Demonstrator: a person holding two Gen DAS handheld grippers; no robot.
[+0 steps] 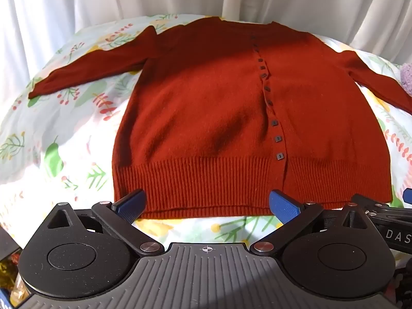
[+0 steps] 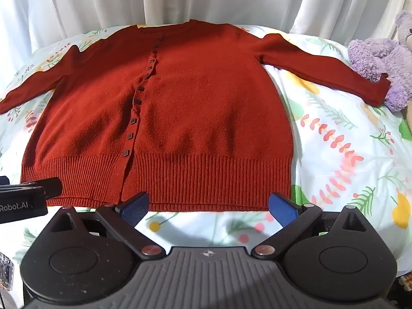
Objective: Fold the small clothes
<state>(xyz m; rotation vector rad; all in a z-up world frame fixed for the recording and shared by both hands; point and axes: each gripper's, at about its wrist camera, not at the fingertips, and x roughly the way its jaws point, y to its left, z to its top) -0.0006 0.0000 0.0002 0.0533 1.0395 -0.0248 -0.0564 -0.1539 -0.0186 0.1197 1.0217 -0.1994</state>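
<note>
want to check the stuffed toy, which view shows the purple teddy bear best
The right wrist view. The purple teddy bear sits at the right edge beside the cardigan sleeve cuff, with its fuzzy body and part of its head visible. The left wrist view catches only a small purple sliver at its right edge.

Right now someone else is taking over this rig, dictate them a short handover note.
Left claw: open, empty, over the near hem.
Right claw: open, empty, over the same hem, further right.
Red cardigan: flat on the floral sheet, buttoned, both sleeves spread out; the right cuff lies by the purple teddy.
Done: garment laid out.
Left: every fold; nothing is folded yet.
</note>
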